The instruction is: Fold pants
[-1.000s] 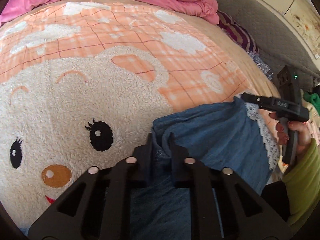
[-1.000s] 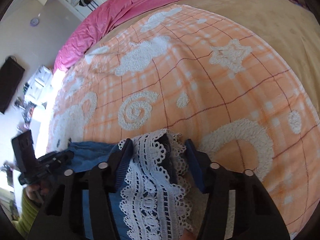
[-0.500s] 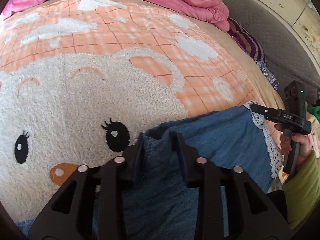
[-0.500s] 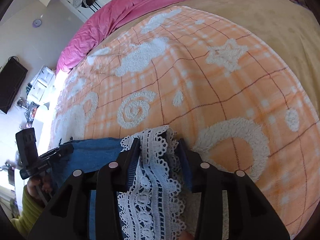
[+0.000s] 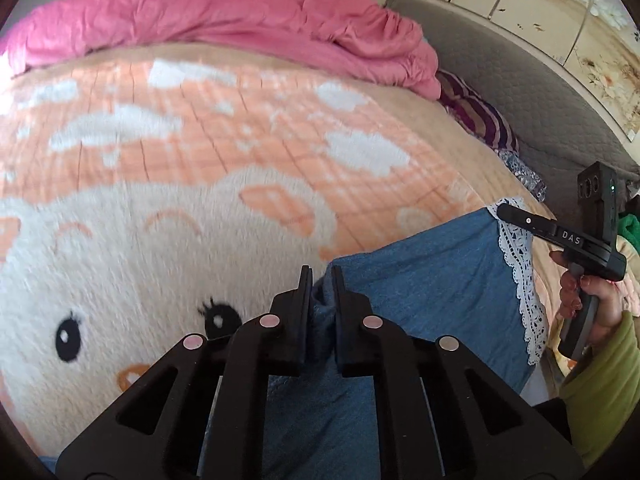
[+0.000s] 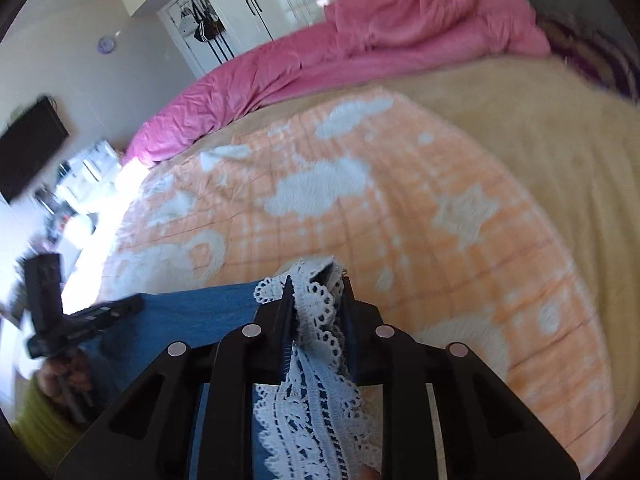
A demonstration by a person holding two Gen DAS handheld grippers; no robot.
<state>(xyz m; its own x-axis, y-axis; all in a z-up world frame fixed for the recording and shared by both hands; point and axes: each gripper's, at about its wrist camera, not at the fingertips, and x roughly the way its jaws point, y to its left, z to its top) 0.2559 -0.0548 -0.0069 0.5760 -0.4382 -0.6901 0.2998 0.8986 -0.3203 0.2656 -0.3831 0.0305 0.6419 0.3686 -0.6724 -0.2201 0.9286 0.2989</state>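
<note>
Both tools pinch soft blue denim pants [image 5: 432, 280] edged with white lace [image 6: 316, 364].

left gripper [image 5: 321, 276] pinching blue pants [image 5: 424, 280], cartoon blanket [image 5: 160, 184]

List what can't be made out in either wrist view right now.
- Pants, left wrist view: lower part hidden behind the left claw, cut by the bottom edge.
- Lace trim, right wrist view: its end runs off the bottom edge behind the right claw.
- Blanket, both views: pattern motion-blurred.
</note>
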